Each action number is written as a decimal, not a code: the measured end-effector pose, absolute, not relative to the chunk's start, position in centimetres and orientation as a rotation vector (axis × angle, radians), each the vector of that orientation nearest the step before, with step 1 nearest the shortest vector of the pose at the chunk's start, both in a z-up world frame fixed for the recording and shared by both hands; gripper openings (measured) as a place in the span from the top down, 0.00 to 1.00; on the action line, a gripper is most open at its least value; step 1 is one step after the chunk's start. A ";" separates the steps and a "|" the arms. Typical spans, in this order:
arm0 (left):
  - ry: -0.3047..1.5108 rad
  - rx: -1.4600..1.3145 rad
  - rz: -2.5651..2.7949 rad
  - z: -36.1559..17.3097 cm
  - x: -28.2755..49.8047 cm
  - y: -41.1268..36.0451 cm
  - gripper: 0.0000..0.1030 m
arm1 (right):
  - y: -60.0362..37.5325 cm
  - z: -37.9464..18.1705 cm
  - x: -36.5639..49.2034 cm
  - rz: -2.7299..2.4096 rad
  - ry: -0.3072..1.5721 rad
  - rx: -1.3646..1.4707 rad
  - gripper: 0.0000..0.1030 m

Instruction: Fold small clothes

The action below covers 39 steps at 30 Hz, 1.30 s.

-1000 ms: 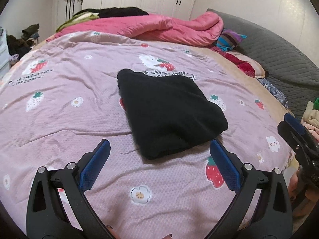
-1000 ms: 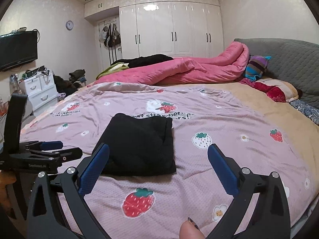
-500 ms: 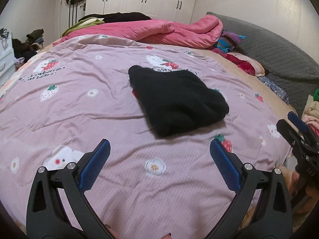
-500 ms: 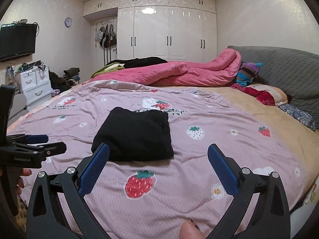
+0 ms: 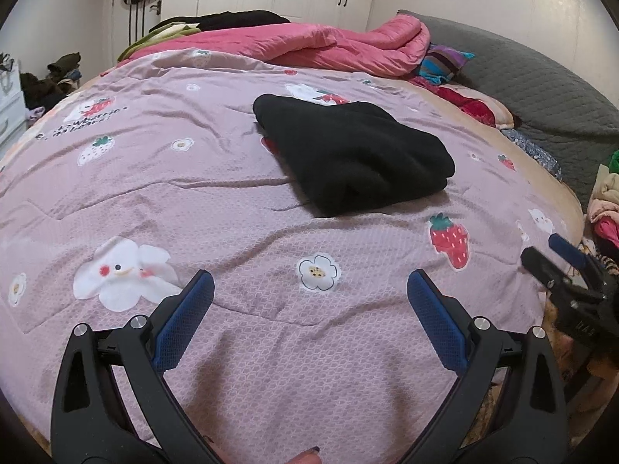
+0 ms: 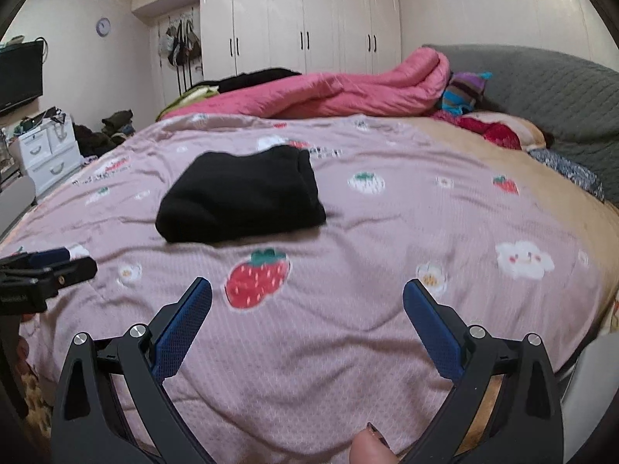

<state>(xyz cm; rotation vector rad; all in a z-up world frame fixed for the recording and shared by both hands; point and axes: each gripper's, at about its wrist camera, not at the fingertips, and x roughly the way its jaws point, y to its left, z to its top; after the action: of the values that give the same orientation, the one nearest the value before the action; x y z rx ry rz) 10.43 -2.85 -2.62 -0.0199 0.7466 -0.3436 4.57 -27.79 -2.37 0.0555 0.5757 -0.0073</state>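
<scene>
A black garment lies folded into a compact rectangle on the pink strawberry-print bedspread; it also shows in the right wrist view. My left gripper is open and empty, held near the bed's front edge well short of the garment. My right gripper is open and empty, also back near the front edge. Each gripper appears at the edge of the other's view: the right one and the left one.
A rumpled pink duvet and colourful clothes lie at the far side. A grey quilted headboard is on the right. White wardrobes stand behind, white drawers at the left. A clothes pile sits off the bed's right.
Both grippers have pulled back from the folded black garment toward the bed's front edge, staying open. The garment has not moved.
</scene>
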 end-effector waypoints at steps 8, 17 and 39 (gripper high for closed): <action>0.758 0.009 -0.315 -3.0 10.4 -3.1 0.09 | -27.4 -2.5 4.5 -0.019 0.578 0.039 0.04; 0.755 -0.019 -0.312 -2.7 10.6 -2.4 0.09 | -27.4 -2.6 4.6 -0.028 0.594 0.039 0.04; 0.756 -0.015 -0.314 -2.4 10.1 -2.6 0.09 | -26.7 -2.2 4.2 -0.016 0.585 0.039 0.04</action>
<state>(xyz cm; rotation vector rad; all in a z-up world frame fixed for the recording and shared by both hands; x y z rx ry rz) 10.14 -2.56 -2.42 -0.0145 0.7564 -0.3136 4.17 -26.72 -2.21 0.0387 0.5852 -0.0157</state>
